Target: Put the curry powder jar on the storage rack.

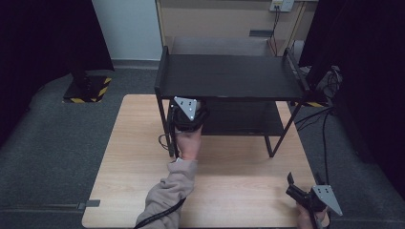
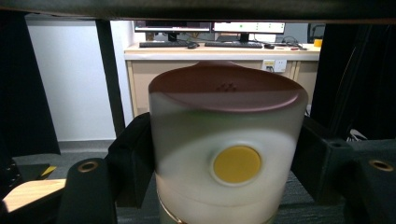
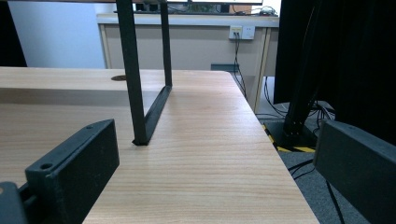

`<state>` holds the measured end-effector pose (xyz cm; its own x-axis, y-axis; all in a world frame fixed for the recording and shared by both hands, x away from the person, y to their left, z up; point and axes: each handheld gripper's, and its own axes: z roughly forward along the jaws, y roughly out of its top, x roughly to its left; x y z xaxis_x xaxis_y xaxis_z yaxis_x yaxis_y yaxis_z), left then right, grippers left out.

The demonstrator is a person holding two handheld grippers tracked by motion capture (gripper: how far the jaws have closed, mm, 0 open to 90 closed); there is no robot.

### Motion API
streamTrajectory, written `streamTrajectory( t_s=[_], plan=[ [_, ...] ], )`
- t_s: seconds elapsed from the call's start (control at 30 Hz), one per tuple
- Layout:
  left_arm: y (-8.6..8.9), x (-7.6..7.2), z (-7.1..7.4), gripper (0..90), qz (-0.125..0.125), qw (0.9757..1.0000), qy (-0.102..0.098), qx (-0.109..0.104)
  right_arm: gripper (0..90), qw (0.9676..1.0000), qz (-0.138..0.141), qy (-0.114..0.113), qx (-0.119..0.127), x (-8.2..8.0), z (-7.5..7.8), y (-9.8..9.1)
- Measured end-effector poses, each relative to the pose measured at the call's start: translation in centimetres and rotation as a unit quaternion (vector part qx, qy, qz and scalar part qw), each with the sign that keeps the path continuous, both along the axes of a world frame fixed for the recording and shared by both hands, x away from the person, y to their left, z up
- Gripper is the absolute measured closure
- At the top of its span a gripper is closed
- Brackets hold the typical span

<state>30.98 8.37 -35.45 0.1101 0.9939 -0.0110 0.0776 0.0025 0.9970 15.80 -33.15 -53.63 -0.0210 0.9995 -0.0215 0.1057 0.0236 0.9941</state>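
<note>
1. White and slightly frosted, a round container (image 2: 228,158) with a dull reddish-brown lid (image 2: 226,88) sits between the jaws of the left gripper (image 1: 187,114); the jaws press against its two sides, pinching it about halfway up.
2. A yellow disc (image 2: 236,164) marks the wall facing back along the gripper, low on the body.
3. From the high view, that gripper is pushed in under the top of the black shelf rack (image 1: 229,76), so the container is just ahead of it, under the rack's top board. Whether its base rests on the lower shelf (image 1: 239,119) I cannot tell.
4. Handling, as I judge it: the wall looks like smooth, stiff plastic, probably light, and apt to slip or rotate in a flat-jawed pinch. The mid-body hold seems right; taking it by the lid risks popping the lid loose. How full it is cannot be seen.
5. Headroom above the lid is slim, the top board being close over the gripper, so lifting looks risky.
6. The right gripper (image 1: 298,191) rests low at the near right corner of the tabletop (image 1: 138,152), jaws spread wide with nothing between them; the rack's leg (image 3: 133,84) stands ahead of it and to its left.
</note>
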Motion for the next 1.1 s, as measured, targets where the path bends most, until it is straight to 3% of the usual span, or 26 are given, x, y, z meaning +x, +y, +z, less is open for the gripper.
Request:
streamTrajectory(
  t_s=[0.33,0.63,0.67,0.73,0.77,0.9,1.0,1.03,1.07,1.1],
  plan=[
    [0.2,0.3,0.0,29.7,-0.001,1.0000,0.003,-0.008,0.6,1.0000,-0.001,0.002,-0.002,0.1,0.1,0.1],
    [0.2,0.3,0.0,29.3,-0.004,1.0000,0.002,0.003,0.6,1.0000,-0.001,0.001,-0.001,0.0,0.0,0.1],
    [0.2,0.3,0.0,21.4,-0.004,1.0000,0.002,0.003,0.6,1.0000,-0.001,0.001,-0.001,0.0,0.0,0.1],
    [0.3,0.4,0.0,16.6,-0.011,0.9999,0.006,0.001,0.6,1.0000,-0.002,0.001,0.001,0.0,0.0,0.1],
    [0.7,0.3,0.0,14.7,-0.022,0.9996,0.014,-0.013,0.5,1.0000,-0.003,0.001,0.002,0.0,0.0,0.1],
    [0.8,-0.9,-0.1,0.4,-0.028,0.9994,0.022,-0.007,0.6,1.0000,-0.003,0.000,0.003,0.0,0.0,0.1],
    [0.9,-1.8,-0.2,0.2,-0.031,0.9992,0.024,-0.007,0.6,1.0000,-0.004,0.000,0.003,0.0,0.0,0.1],
    [1.1,-3.0,-0.7,0.1,-0.036,0.9992,0.018,-0.003,0.6,1.0000,-0.004,0.000,0.003,0.0,0.0,0.1],
    [1.1,-3.0,-0.7,0.0,-0.036,0.9992,0.018,-0.003,0.6,1.0000,-0.004,0.000,0.003,0.0,0.0,0.1],
    [1.5,-4.4,-1.1,0.0,-0.041,0.9990,0.014,-0.012,0.6,1.0000,-0.004,0.001,0.004,0.0,0.0,0.1]
  ],
)
